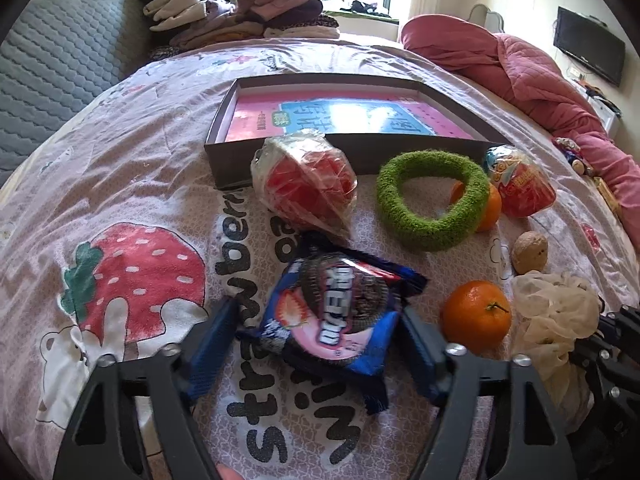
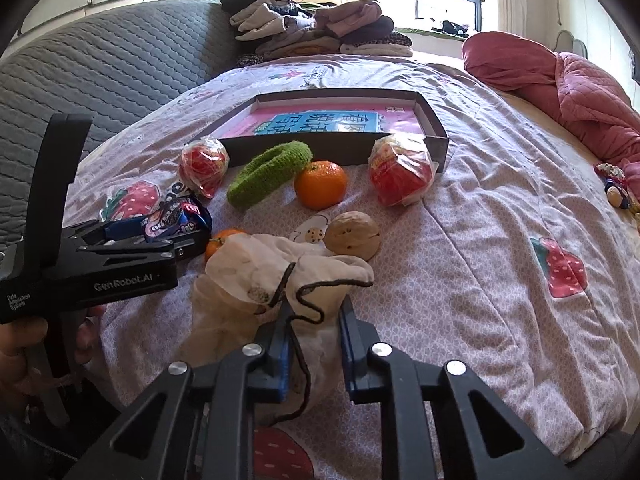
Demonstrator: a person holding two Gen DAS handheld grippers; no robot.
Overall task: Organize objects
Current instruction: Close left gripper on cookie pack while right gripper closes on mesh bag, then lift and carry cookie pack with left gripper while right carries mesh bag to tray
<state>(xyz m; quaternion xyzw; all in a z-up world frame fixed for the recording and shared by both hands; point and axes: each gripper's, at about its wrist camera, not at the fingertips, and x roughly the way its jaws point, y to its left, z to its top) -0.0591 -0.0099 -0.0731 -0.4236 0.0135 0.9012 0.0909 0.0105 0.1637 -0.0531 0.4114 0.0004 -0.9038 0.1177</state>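
My left gripper (image 1: 316,332) is open, its blue pads on either side of a blue cookie packet (image 1: 332,312) lying on the bedspread; the packet also shows in the right wrist view (image 2: 176,218). My right gripper (image 2: 314,320) is shut on a cream mesh drawstring bag (image 2: 280,276), which also shows in the left wrist view (image 1: 556,316). Two oranges (image 1: 476,316) (image 2: 320,184), a walnut (image 2: 352,235), a green fuzzy ring (image 1: 432,196) and two red wrapped snacks (image 1: 308,184) (image 2: 400,176) lie in front of a shallow dark box (image 1: 360,140).
The box holds a pink and blue book (image 1: 344,116). Folded clothes (image 1: 240,12) are stacked at the far end of the bed. A pink quilt (image 1: 540,80) lies bunched at the right. A grey padded headboard (image 1: 52,76) runs along the left.
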